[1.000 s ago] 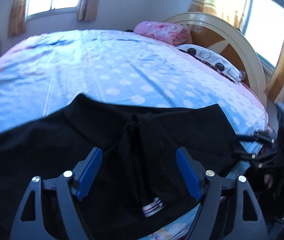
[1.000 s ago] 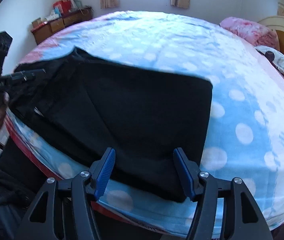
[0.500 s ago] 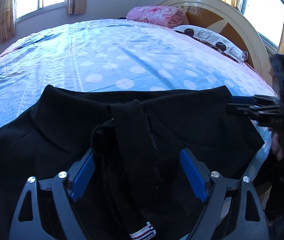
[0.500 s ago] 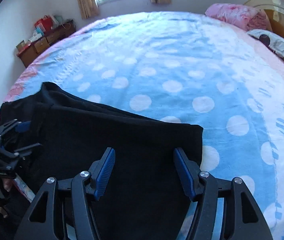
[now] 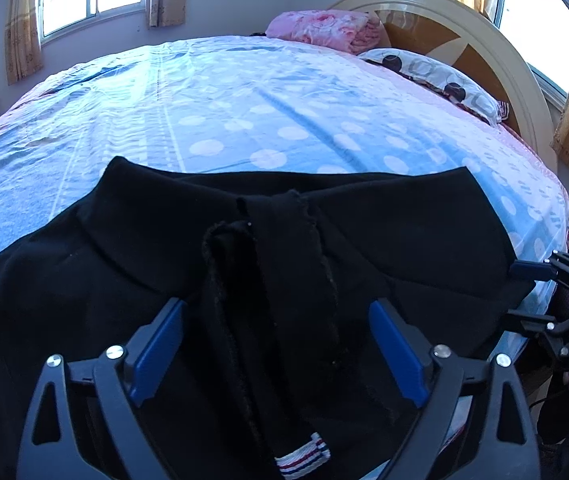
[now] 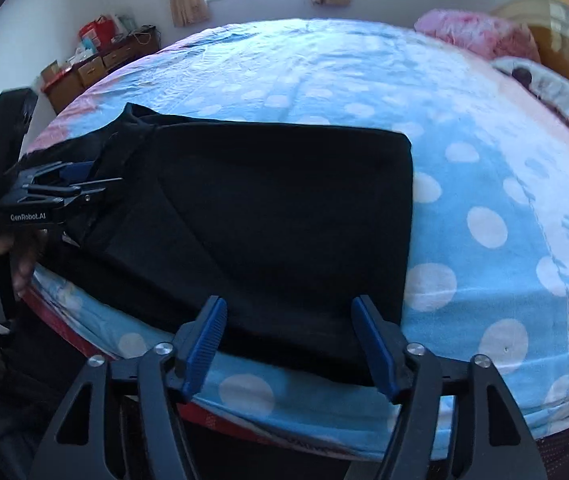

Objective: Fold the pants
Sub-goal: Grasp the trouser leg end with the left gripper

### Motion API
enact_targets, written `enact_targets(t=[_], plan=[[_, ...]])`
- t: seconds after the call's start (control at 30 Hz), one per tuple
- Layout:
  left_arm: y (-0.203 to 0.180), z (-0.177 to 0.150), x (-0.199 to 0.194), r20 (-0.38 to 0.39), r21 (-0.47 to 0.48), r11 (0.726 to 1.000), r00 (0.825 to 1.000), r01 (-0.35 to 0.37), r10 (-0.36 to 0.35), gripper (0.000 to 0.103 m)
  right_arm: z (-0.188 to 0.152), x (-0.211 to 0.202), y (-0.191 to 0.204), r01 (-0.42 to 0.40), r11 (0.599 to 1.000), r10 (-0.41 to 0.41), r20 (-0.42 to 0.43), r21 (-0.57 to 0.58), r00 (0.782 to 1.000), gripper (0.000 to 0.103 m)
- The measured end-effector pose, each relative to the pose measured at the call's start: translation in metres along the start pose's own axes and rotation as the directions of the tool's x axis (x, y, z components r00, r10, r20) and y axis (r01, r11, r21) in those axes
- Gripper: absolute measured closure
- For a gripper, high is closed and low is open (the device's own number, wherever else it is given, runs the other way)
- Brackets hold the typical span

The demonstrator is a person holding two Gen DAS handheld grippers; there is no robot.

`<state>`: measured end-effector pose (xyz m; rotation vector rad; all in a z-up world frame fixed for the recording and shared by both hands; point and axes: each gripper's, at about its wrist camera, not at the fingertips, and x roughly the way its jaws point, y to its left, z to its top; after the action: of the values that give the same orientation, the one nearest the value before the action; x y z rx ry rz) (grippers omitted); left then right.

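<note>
Black pants (image 5: 384, 232) lie spread along the near edge of the bed, also seen in the right wrist view (image 6: 276, 208). My left gripper (image 5: 276, 352) is open just above the crumpled middle of the pants, where a strip with a striped label (image 5: 304, 454) stands up between the jaws. My right gripper (image 6: 290, 344) is open over the pants' near right edge, holding nothing. Each gripper shows in the other's view: the right one (image 5: 524, 296) at the far right, the left one (image 6: 84, 180) at the left.
The bed (image 5: 264, 92) has a blue sheet with white dots. A pink quilt (image 5: 320, 28), a spotted pillow (image 5: 432, 72) and a curved headboard (image 5: 484, 32) are at its head. A wooden cabinet (image 6: 96, 64) stands by the far wall.
Both grippers stay open. The right gripper has pulled back toward the bed edge, so more of the pants shows. The left gripper has shifted only slightly over the crumpled middle.
</note>
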<state>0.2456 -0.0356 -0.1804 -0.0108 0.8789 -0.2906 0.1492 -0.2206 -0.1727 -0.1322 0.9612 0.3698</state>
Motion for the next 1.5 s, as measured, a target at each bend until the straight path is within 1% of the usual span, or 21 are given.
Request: enact_targets(t=[0.1, 0.17, 0.33, 0.5, 0.57, 0.63, 0.7, 0.77, 0.8, 0.87, 0.9, 1.0, 1.07, 1.1, 1.2, 1.23, 1.27, 1.3, 1.37, 1.4, 1.5], plan=[[0.0, -0.001, -0.002, -0.001, 0.004, 1.0, 1.0, -0.002, 0.002, 0.009, 0.004, 0.002, 0.008, 0.047, 0.998, -0.047, -0.021, -0.033, 0.999, 0.027], [0.004, -0.002, -0.009, 0.011, -0.006, 1.0, 1.0, 0.001, -0.001, 0.009, 0.006, -0.004, 0.013, 0.063, 0.997, -0.063, -0.013, -0.042, 0.998, 0.027], [0.024, -0.005, -0.022, 0.031, -0.047, 0.999, 0.999, -0.012, 0.014, 0.009, 0.011, -0.02, 0.019, 0.015, 1.0, -0.014, 0.055, -0.007, 0.998, 0.027], [0.039, -0.007, -0.03, 0.046, -0.089, 0.996, 0.999, -0.018, 0.022, 0.009, 0.02, -0.019, 0.04, 0.006, 0.999, -0.004, 0.075, -0.036, 0.997, 0.027], [0.044, -0.009, -0.043, 0.067, -0.087, 0.995, 0.997, -0.042, 0.048, 0.009, 0.028, -0.017, 0.053, -0.037, 0.997, 0.042, 0.085, -0.066, 0.995, 0.027], [0.055, -0.013, -0.062, 0.104, -0.089, 0.994, 0.991, -0.07, 0.079, 0.009, 0.032, -0.019, 0.066, -0.051, 0.993, 0.062, 0.102, -0.106, 0.993, 0.027], [0.075, -0.022, -0.078, 0.11, -0.107, 0.988, 0.986, -0.111, 0.123, 0.009, 0.034, -0.017, 0.079, -0.065, 0.987, 0.083, 0.116, -0.145, 0.99, 0.027], [0.103, -0.035, -0.09, 0.098, -0.138, 0.974, 0.976, -0.18, 0.194, 0.009, 0.036, -0.012, 0.088, -0.099, 0.981, 0.121, 0.124, -0.17, 0.985, 0.027], [0.119, -0.042, -0.098, 0.092, -0.154, 0.963, 0.968, -0.22, 0.236, 0.009, 0.037, -0.009, 0.092, -0.113, 0.978, 0.135, 0.123, -0.175, 0.983, 0.027], [0.151, -0.054, -0.112, 0.068, -0.182, 0.935, 0.945, -0.304, 0.321, 0.009, 0.04, 0.0, 0.098, -0.134, 0.974, 0.156, 0.107, -0.185, 0.982, 0.027], [0.172, -0.061, -0.122, 0.051, -0.209, 0.913, 0.928, -0.351, 0.369, 0.009, 0.041, 0.004, 0.104, -0.142, 0.972, 0.163, 0.1, -0.189, 0.982, 0.027], [0.213, -0.076, -0.142, 0.03, -0.275, 0.867, 0.898, -0.415, 0.44, 0.009, 0.046, 0.011, 0.112, -0.159, 0.967, 0.18, 0.094, -0.201, 0.979, 0.027], [0.236, -0.084, -0.148, 0.014, -0.302, 0.85, 0.889, -0.432, 0.457, 0.009, 0.049, 0.014, 0.116, -0.175, 0.963, 0.197, 0.093, -0.206, 0.976, 0.027], [0.249, -0.089, -0.148, 0.002, -0.318, 0.843, 0.889, -0.433, 0.458, 0.009, 0.05, 0.014, 0.118, -0.186, 0.961, 0.208, 0.093, -0.204, 0.974, 0.027], [0.268, -0.097, -0.14, -0.016, -0.343, 0.845, 0.902, -0.409, 0.431, 0.01, 0.058, 0.02, 0.123, -0.207, 0.958, 0.227, 0.084, -0.196, 0.97, 0.027], [0.273, -0.099, -0.134, -0.025, -0.356, 0.851, 0.914, -0.387, 0.405, 0.011, 0.06, 0.021, 0.124, -0.21, 0.958, 0.23, 0.084, -0.196, 0.97, 0.027], [0.278, -0.1, -0.13, -0.019, -0.371, 0.862, 0.931, -0.346, 0.366, 0.014, 0.062, 0.023, 0.126, -0.215, 0.957, 0.235, 0.082, -0.196, 0.969, 0.027], [0.279, -0.102, -0.128, -0.015, -0.384, 0.866, 0.94, -0.32, 0.34, 0.016, 0.065, 0.025, 0.128, -0.219, 0.956, 0.238, 0.079, -0.196, 0.968, 0.027], [0.281, -0.102, -0.123, 0.002, -0.412, 0.877, 0.963, -0.246, 0.271, 0.027, 0.069, 0.028, 0.134, -0.226, 0.953, 0.246, 0.076, -0.203, 0.966, 0.027], [0.281, -0.103, -0.12, 0.005, -0.416, 0.882, 0.97, -0.22, 0.244, 0.03, 0.071, 0.03, 0.138, -0.23, 0.95, 0.25, 0.071, -0.21, 0.966, 0.027], [0.283, -0.103, -0.115, 0.016, -0.438, 0.881, 0.978, -0.18, 0.208, 0.03, 0.074, 0.035, 0.152, -0.242, 0.94, 0.263, 0.06, -0.24, 0.963, 0.027]])
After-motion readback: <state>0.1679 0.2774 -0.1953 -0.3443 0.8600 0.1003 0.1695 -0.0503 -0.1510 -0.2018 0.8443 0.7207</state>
